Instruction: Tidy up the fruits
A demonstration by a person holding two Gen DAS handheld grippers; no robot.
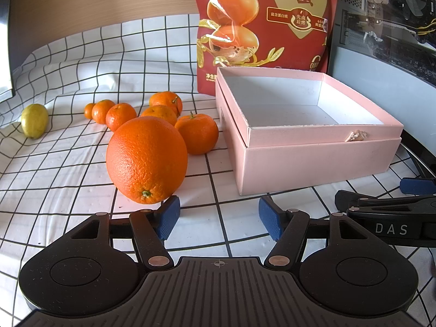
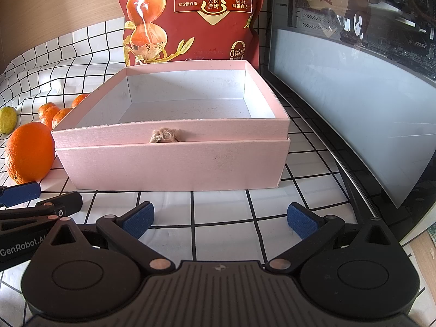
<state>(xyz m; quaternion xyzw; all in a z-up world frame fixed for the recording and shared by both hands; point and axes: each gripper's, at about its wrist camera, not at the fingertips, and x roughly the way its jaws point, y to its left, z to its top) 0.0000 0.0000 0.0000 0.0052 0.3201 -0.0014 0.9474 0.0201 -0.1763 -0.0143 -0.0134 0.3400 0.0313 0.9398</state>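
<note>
A large orange [image 1: 147,160] stands on the checked cloth just ahead and left of my open left gripper [image 1: 219,218]; nothing is between its blue pads. Behind it lie several small mandarins [image 1: 197,133] and, far left, a yellow-green fruit [image 1: 34,120]. An empty pink box [image 1: 313,158] sits to the right. In the right wrist view the pink box [image 2: 174,163] is straight ahead of my open right gripper [image 2: 220,218], with the large orange [image 2: 30,152], mandarins [image 2: 61,117] and yellow-green fruit [image 2: 7,120] at its left.
A red snack bag [image 1: 264,21] stands behind the box. A computer case with a glass panel [image 2: 354,95] borders the right side. The right gripper [image 1: 387,212] shows at the left wrist view's right edge. White grid-pattern cloth [image 1: 68,177] covers the table.
</note>
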